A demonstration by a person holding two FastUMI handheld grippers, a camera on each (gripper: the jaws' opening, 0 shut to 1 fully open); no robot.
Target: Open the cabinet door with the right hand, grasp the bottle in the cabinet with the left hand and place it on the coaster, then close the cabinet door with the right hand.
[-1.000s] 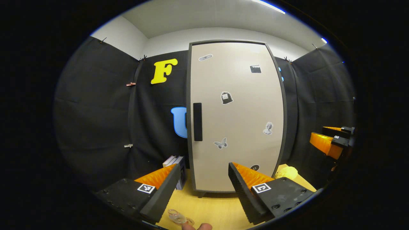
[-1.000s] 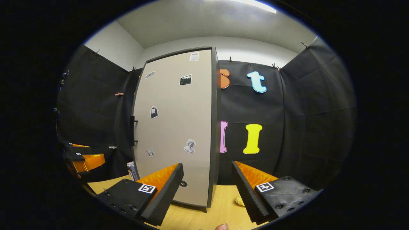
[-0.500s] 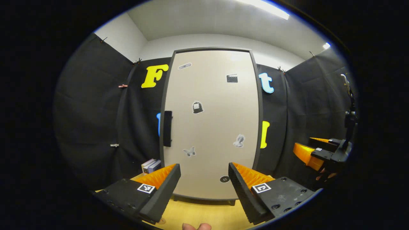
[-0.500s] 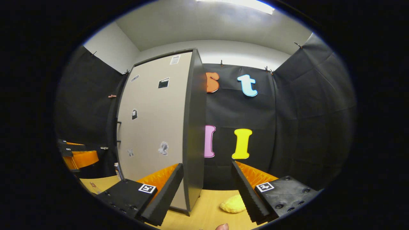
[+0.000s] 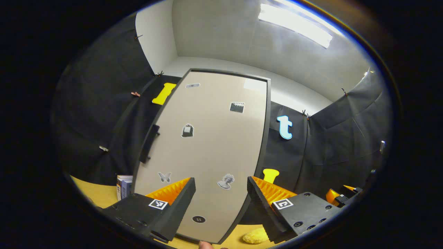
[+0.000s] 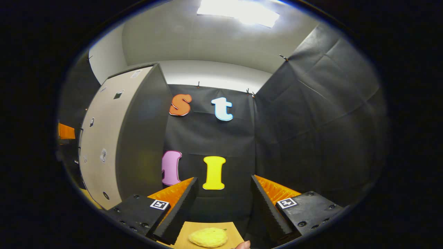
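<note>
A yellow lemon-like object (image 6: 208, 237) lies on the wooden table (image 6: 235, 235) in the right gripper view, near the front edge. In the left gripper view the same yellow object (image 5: 255, 236) shows low in the picture, on the table (image 5: 93, 193).

Some books (image 5: 123, 186) stand upright at the left side of the table, close to the black cloth (image 5: 104, 114) of the booth wall. Small clips (image 5: 135, 93) hold this cloth; one more clip (image 5: 103, 148) is lower on it.

Above the cloth there is a pale wall (image 6: 214, 74) and a grey ceiling with a bright long lamp (image 5: 294, 26). In the right gripper view the lamp (image 6: 238, 8) is at the top.
</note>
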